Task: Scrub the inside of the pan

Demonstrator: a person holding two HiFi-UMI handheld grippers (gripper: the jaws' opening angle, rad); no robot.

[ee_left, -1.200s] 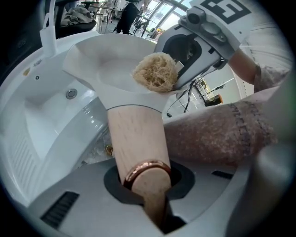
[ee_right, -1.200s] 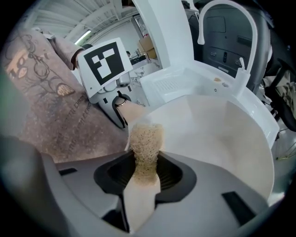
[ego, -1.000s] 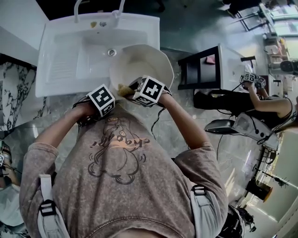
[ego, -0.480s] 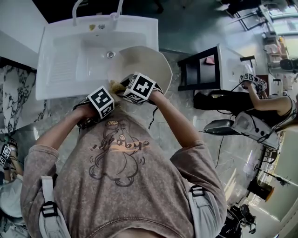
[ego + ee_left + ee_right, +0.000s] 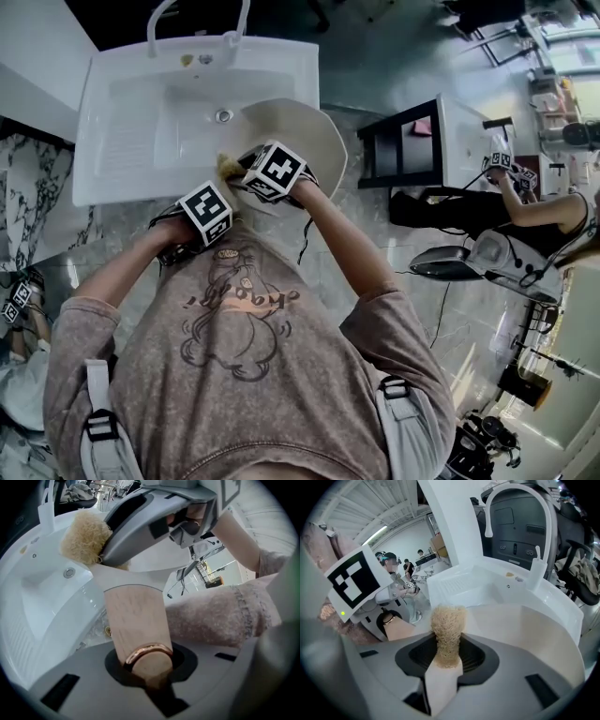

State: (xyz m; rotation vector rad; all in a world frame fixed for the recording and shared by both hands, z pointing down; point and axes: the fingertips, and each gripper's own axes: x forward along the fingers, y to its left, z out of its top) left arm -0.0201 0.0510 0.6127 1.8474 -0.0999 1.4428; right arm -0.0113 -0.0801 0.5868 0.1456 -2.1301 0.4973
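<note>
A cream pan [image 5: 305,131] is held tilted over the white sink [image 5: 131,122]. My left gripper [image 5: 204,212] is shut on its wooden handle [image 5: 135,620], which ends in a copper ring, and the handle runs between the jaws [image 5: 145,663]. My right gripper [image 5: 267,173] is shut on a tan loofah scrubber [image 5: 447,627]. The scrubber's tuft [image 5: 228,167] lies at the pan's left near edge, against the cream inner wall [image 5: 525,625]. In the left gripper view the scrubber [image 5: 84,536] sticks out from under the right gripper [image 5: 154,517].
A white faucet [image 5: 515,501] rises behind the sink basin, whose drain [image 5: 223,116] shows left of the pan. A black-and-white side table [image 5: 417,136] stands to the right. Further right a person [image 5: 534,211] sits with other grippers.
My right gripper has slid left and a little away across the pan with the scrubber. The left gripper and handle have stayed nearly still.
</note>
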